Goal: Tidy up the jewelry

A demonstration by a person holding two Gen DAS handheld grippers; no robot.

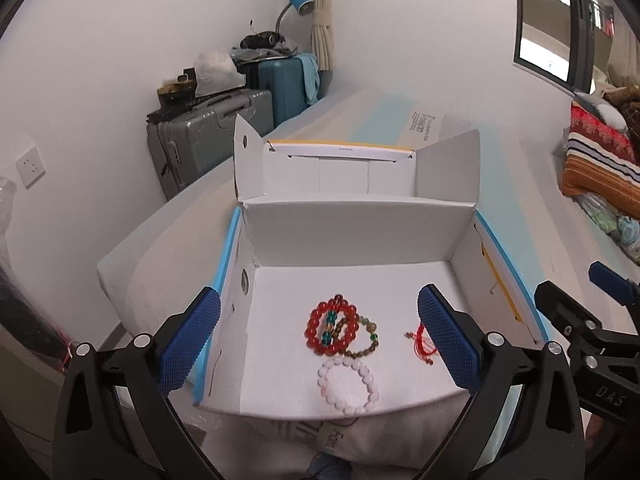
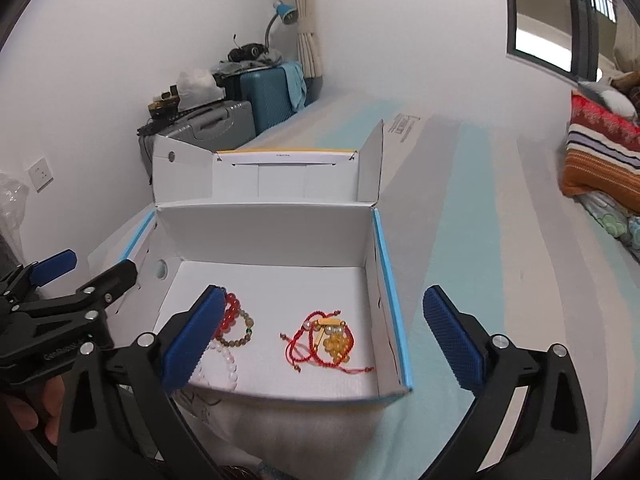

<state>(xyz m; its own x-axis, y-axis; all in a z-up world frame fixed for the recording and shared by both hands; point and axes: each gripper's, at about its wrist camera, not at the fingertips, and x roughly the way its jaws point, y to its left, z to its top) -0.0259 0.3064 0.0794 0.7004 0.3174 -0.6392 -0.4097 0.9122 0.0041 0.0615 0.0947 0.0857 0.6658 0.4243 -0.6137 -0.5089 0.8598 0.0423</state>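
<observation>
Bed (image 2: 480,240) | white box (image 1: 360,236) w/ bracelets (image 1: 340,330) | both grippers (image 1: 320,344) (image 2: 326,340) agape

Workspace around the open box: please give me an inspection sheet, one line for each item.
Surface: bed sheet with pale blue stripes.
Job's things: open white box holds red bead bracelet, brown bead bracelet, pale pink bead bracelet, red cord bracelets with yellow beads.
Clutter: nothing seen beside the box.
Grippers: left hand-held gripper open, empty; right hand-held gripper open, empty.
Cables: nothing seen.
Surroundings: grey suitcase, teal suitcase, blue lamp, folded blankets.
</observation>
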